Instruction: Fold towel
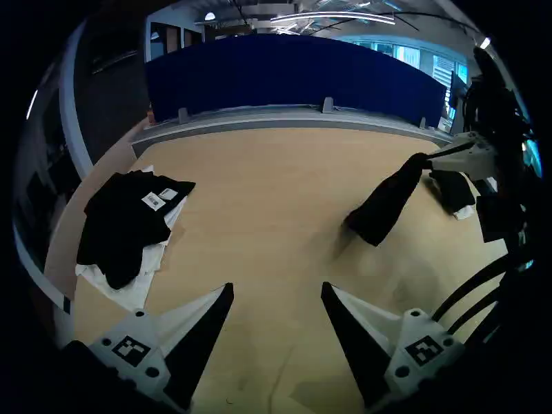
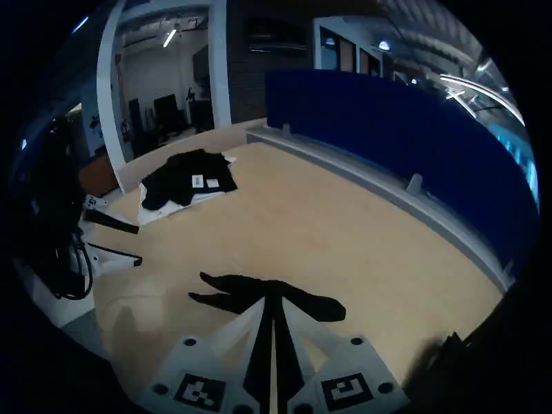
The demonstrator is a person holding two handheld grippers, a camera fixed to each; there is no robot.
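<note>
Left gripper view, left to right:
- Heap of black and white cloths point(image 1: 127, 221), lying at the table's left edge, two pale tags on top.
- My left tongs point(image 1: 276, 286), near edge, fingers spread wide with bare wood between them; they grip nothing.
- Table point(image 1: 276, 179), light wood, backed by a blue divider point(image 1: 290, 76).
- Black towel point(image 1: 383, 203), right of centre, hanging aslant from one pinched end, its lower end down by the table top; I cannot tell whether it touches.
- My right tongs point(image 1: 426, 163), closed on that top end.
- Dark cloth over a pale one point(image 1: 452, 190), lying just beyond the towel at the right edge.

Right gripper view, left to right:
- Left tongs point(image 2: 139, 245), far left, fingers apart.
- Heap of cloths point(image 2: 183, 179), on the far part of the table point(image 2: 331, 221).
- Right tongs point(image 2: 272, 295), fingers pressed together on the towel point(image 2: 310, 307), which spreads to either side of the tips.
- Divider point(image 2: 386, 131), running along the right.
</note>
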